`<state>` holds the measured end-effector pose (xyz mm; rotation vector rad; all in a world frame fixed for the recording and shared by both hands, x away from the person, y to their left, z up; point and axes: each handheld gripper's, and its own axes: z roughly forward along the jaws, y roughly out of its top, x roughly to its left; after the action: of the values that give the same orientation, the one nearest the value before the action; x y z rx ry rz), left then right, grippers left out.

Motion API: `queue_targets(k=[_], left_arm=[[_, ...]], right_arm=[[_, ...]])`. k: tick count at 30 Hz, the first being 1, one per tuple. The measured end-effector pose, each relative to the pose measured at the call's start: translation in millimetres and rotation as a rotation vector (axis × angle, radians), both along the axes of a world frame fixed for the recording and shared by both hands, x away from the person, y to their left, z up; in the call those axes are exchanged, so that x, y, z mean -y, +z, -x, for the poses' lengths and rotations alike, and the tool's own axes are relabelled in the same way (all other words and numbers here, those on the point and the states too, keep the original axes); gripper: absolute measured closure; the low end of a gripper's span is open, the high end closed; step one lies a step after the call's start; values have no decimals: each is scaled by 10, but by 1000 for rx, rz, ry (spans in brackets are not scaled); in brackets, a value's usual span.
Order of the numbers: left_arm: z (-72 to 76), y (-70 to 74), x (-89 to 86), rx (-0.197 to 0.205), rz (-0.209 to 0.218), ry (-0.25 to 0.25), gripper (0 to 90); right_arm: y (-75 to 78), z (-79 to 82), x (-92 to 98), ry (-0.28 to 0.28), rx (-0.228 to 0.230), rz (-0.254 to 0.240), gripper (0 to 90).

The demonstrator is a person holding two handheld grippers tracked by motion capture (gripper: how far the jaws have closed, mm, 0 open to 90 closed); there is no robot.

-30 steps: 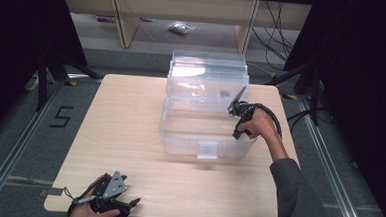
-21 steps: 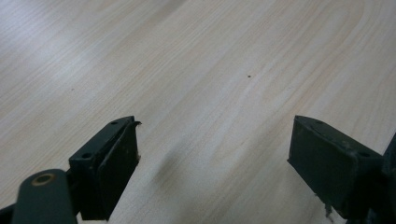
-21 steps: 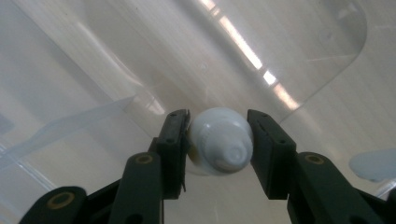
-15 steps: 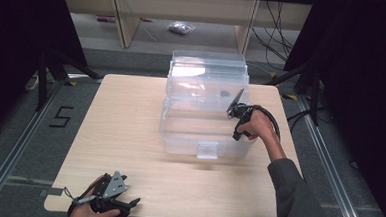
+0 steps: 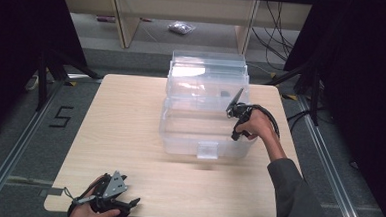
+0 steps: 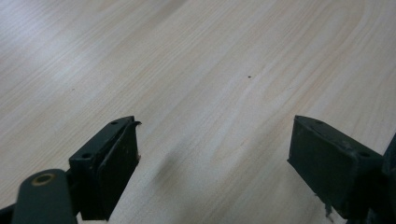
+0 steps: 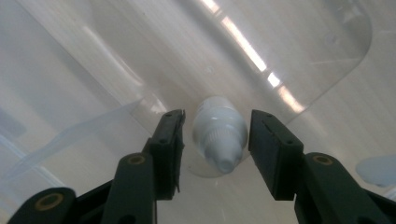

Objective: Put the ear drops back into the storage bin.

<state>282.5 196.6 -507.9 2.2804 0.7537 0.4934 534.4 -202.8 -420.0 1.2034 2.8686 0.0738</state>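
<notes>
A clear plastic bin [image 5: 179, 138] stands mid-table with its lid [image 5: 208, 69] tipped up at the back. My right gripper [image 5: 237, 97] reaches into the bin from the right, held by a hand. In the right gripper view a small white bottle [image 7: 219, 135] lies on the bin's clear floor between the jaws of my right gripper [image 7: 217, 122]. The jaws have just been opening, and a narrow gap shows on each side of the bottle. My left gripper [image 5: 130, 203] rests at the table's front left. In its own view, my left gripper [image 6: 215, 126] is open over bare wood.
The light wooden table [image 5: 125, 125] has free room left of the bin and along its front. Dark stands and cables flank the table. A shelf unit [image 5: 186, 13] with a small bag on the floor beneath it stands behind.
</notes>
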Motion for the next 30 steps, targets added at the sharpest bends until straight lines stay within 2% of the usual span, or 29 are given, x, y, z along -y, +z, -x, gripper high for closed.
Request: queue_targets(k=[2, 3, 4, 5, 7, 8, 10, 12, 13, 15, 18, 21, 22, 26, 27, 30], left_arm=[[8, 2, 2, 1, 6, 3, 154], [1, 2, -1, 2, 0, -3, 153], [-1, -4, 5, 5, -3, 6, 153], [-2, 1, -1, 3, -8, -2, 153], [-1, -2, 2, 1, -1, 3, 153], [-4, -6, 5, 3, -4, 4, 153], [1, -2, 3, -1, 1, 1, 153], [-4, -3, 2, 3, -4, 1, 153], [6, 3, 2, -10, 13, -2, 153], [3, -2, 1, 3, 5, 3, 153], [5, 5, 0, 1, 2, 2, 153], [-2, 3, -3, -4, -1, -2, 153], [-4, 2, -2, -5, -1, -2, 153], [1, 4, -4, 1, -1, 0, 153], [-4, -6, 4, 5, -5, 8, 153], [4, 2, 1, -3, 5, 2, 153]], right_arm=[[21, 3, 4, 2, 9, -3, 523], [55, 20, 18, -5, 20, -18, 483], [69, 16, 25, 7, 10, -19, 471], [91, 43, 4, -30, 14, -23, 456], [129, 49, 24, -29, 36, -27, 418], [147, 61, 30, -23, 43, -55, 406], [194, 83, 34, -40, 55, -71, 365], [213, 85, 45, -26, 67, -83, 360], [238, 103, 48, -34, 77, -92, 352], [306, 145, 75, -16, 118, -124, 315], [371, 212, 86, -3, 146, -154, 299], [402, 255, 86, -4, 154, -176, 297], [427, 306, 87, -10, 170, -191, 280], [455, 360, 88, -11, 181, -202, 264], [479, 395, 101, -25, 198, -221, 254], [487, 425, 109, -22, 200, -240, 254]])
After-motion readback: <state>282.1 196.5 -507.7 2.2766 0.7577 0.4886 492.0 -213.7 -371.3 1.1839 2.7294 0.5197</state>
